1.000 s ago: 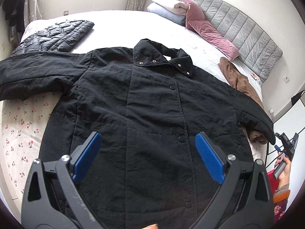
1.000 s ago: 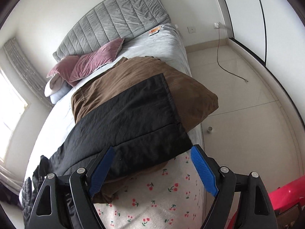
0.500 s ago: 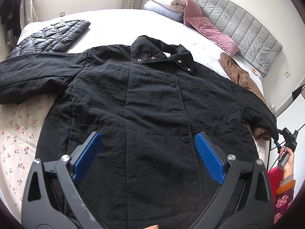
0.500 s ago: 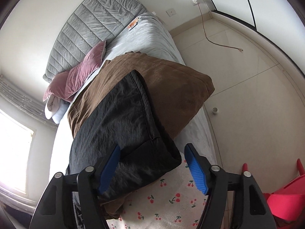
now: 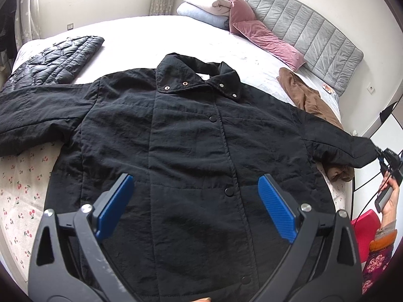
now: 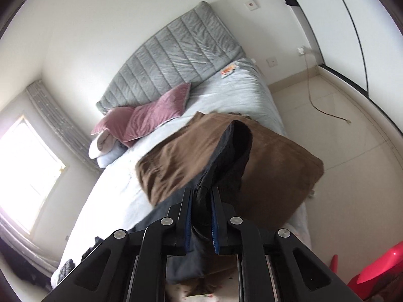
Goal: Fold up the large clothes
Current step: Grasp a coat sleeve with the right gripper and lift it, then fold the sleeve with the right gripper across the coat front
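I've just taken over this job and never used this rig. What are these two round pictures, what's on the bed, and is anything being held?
No robot arm here: a person holds a two-finger gripper in each hand, each carrying a fisheye camera looking along its fingers. The left wrist view shows the left gripper open above a black coat spread on the bed. A brown garment and a quilted black jacket also lie there. The right wrist view shows the right gripper closing on the coat's sleeve, pinched between the blue pads.
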{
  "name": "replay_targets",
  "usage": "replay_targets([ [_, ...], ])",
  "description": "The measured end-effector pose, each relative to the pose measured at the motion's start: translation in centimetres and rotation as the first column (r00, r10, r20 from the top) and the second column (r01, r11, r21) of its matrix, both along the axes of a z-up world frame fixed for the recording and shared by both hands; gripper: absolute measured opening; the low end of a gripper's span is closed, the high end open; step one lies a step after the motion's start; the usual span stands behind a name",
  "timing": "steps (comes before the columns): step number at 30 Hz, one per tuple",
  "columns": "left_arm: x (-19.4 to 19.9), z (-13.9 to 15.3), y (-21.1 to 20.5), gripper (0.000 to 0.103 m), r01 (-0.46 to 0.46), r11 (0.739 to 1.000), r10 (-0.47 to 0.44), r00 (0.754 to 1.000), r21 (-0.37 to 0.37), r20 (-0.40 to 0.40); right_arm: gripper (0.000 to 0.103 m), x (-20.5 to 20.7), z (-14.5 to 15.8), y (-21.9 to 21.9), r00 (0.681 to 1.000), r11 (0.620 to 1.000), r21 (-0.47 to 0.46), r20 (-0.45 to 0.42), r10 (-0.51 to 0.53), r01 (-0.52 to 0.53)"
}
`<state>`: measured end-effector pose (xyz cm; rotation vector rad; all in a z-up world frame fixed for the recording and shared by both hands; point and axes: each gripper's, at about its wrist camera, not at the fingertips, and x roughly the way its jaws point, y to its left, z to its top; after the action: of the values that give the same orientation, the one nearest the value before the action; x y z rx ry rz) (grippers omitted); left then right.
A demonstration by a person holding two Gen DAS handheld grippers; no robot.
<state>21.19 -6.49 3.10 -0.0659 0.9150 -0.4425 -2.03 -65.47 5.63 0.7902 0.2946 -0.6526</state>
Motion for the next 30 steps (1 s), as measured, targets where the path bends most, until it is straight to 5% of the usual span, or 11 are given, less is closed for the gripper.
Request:
replay_targets([
  [6, 1.6, 1.1, -2.0, 0.099, 0.035, 0.999, -0.035, 0.999, -0.009, 0.000, 0.012, 7.4, 6.4, 6.9, 0.967, 0.968, -0.094, 0.089, 0.240, -0.232],
  [12, 3.0, 2.1, -2.8, 0.099, 0.072, 0.995, -0.071, 0.997, -0.067, 0.020, 0.012, 15.9, 9.1, 16.1, 0.865, 0.864, -0.152, 0.077, 0.495, -0.481],
  [20, 5.9, 1.2, -1.9, 0.099, 0.070, 0.990, -0.068, 0.997, -0.126, 0.021, 0.012, 24.5, 6.0, 27.0, 0.670, 0.665, -0.102, -0.010, 0.743, -0.740],
  [23, 7.0, 0.1, -1.0, 0.099, 0.043, 0.991, -0.042, 0.999, -0.129, 0.017, 0.012, 26.8, 3.4, 29.1, 0.629, 0.627, -0.055, -0.051, 0.776, -0.777],
  [27, 8.6, -1.7, -0.1, 0.099, 0.021, 0.993, -0.020, 1.000, -0.116, 0.009, 0.021, 28.5, 0.4, 30.7, 0.524, 0.524, 0.020, -0.038, 0.851, -0.851],
  [30, 9.6, -3.0, -0.1, 0.099, 0.020, 0.995, -0.021, 1.000, -0.101, -0.013, 0.056, 27.0, -0.2, 28.7, 0.556, 0.556, 0.012, 0.012, 0.831, -0.831],
])
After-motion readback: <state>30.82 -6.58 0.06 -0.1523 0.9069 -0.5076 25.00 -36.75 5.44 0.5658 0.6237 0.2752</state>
